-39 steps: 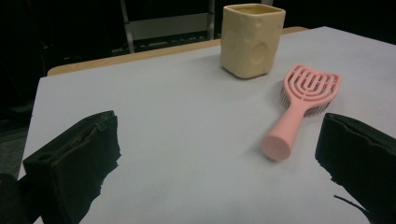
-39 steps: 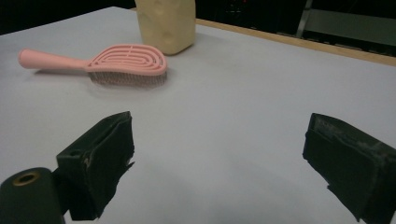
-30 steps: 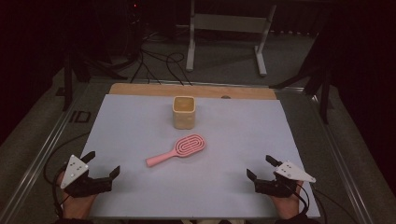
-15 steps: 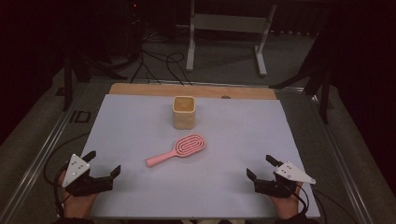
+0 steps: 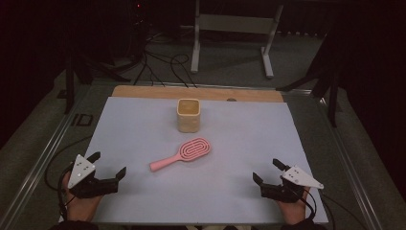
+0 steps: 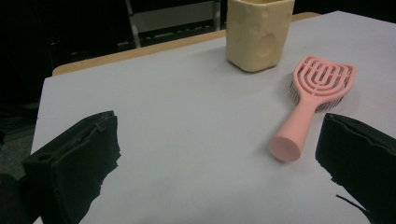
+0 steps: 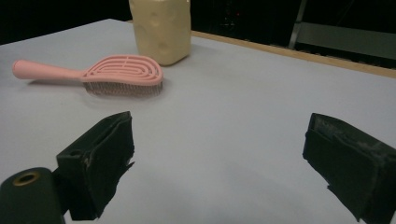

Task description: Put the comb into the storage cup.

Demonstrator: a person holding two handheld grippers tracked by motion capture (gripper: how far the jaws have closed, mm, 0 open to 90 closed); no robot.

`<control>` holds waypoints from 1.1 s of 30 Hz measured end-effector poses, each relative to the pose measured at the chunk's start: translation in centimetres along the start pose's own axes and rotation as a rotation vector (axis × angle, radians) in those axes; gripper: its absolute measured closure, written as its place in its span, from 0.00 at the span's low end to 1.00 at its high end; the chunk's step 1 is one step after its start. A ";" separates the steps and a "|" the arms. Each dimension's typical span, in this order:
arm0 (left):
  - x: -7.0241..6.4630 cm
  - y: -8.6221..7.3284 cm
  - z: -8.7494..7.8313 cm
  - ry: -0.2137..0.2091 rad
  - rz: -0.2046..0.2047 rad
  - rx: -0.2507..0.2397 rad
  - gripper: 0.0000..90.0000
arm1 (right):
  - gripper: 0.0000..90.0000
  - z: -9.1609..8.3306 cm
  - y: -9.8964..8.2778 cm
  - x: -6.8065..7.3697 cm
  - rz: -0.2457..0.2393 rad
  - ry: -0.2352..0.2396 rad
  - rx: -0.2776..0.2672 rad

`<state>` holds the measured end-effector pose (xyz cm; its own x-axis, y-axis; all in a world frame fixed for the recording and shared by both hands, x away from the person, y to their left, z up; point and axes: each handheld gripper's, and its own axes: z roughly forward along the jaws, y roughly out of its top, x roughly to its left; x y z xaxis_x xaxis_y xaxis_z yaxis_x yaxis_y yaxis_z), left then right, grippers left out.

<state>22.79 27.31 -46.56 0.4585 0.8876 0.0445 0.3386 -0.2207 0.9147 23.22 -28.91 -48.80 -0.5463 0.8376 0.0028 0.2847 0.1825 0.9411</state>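
Observation:
A pink hairbrush lies bristles down in the middle of the white table sheet, its handle pointing toward the near left. Behind it stands a pale yellow square cup, upright. My left gripper rests open at the near left corner, nothing between its jaws. My right gripper rests open at the near right. In the left gripper view the hairbrush lies ahead to the right, the cup beyond it. In the right gripper view the hairbrush and cup sit far left.
A wooden strip borders the sheet's far edge. Beyond the table a white metal stand and black cables lie on the dark floor. Metal rails run along both table sides.
My left gripper has shifted slightly toward the near edge. The hairbrush, cup and right gripper have not moved.

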 end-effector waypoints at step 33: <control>0.0 1.6 1.5 -0.027 0.021 0.060 0.00 | 0.09 0.1 -0.1 0.0 0.001 -0.001 0.009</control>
<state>24.57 26.32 -45.67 0.4876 0.8715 0.0520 0.3772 -0.2640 0.8877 23.30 -28.83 -48.91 -0.5452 0.8383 0.0038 0.2924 0.1859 0.9381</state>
